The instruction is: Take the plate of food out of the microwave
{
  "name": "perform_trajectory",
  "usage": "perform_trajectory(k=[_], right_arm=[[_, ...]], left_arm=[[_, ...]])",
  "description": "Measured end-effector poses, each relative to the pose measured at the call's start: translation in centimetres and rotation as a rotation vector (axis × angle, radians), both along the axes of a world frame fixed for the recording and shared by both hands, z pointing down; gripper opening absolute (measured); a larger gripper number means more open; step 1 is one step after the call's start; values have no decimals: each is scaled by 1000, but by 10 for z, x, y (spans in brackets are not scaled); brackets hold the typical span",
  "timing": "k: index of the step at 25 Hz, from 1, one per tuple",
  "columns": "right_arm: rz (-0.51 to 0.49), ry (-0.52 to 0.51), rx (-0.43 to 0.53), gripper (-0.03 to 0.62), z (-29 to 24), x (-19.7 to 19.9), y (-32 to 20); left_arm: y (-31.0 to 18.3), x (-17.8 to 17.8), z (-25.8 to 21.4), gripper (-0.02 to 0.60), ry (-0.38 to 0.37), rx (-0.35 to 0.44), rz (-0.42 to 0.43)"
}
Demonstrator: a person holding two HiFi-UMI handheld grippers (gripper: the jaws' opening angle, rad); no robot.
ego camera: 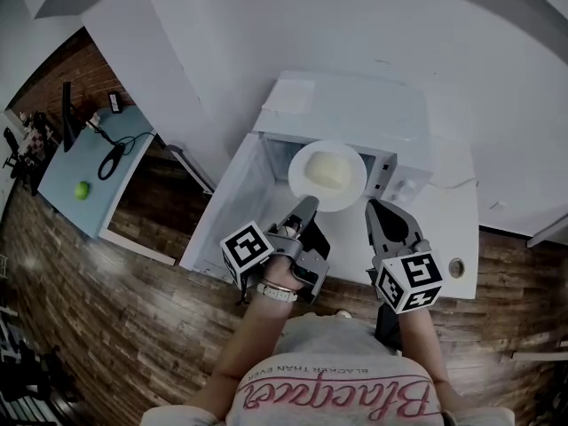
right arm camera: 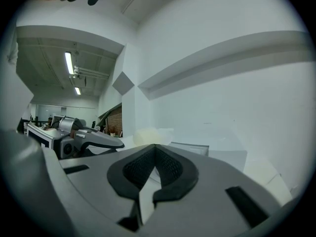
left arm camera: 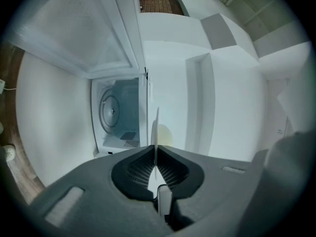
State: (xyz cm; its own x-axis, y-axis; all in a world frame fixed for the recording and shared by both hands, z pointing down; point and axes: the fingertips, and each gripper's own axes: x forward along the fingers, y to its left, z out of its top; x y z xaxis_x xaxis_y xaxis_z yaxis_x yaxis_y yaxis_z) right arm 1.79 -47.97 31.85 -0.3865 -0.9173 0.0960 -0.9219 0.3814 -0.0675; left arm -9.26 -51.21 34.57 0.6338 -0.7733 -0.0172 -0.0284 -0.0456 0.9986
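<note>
in the head view the plate with its pale mound of food hangs just in front of the open microwave, above the worktop's front edge. the left gripper pinches its near rim, and the right gripper sits beside it. in the left gripper view the jaws are clamped on the thin rim, seen edge-on. in the right gripper view the jaws meet on nothing. the plate looks stiff, smooth and breakable. a one-sided pinch could let it droop, so the opposite rim looks the best second hold.
</note>
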Motion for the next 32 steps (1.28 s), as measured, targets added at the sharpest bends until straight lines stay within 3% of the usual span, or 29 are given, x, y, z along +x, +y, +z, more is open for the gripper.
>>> perform_trajectory(k=[15, 32], right_arm=[[13, 10, 74, 11, -23, 18, -12], [33, 19, 50, 11, -22, 22, -11]], left_arm=[[-19, 34, -20, 18, -29, 36, 48], [-18, 44, -19, 18, -39, 27, 76]])
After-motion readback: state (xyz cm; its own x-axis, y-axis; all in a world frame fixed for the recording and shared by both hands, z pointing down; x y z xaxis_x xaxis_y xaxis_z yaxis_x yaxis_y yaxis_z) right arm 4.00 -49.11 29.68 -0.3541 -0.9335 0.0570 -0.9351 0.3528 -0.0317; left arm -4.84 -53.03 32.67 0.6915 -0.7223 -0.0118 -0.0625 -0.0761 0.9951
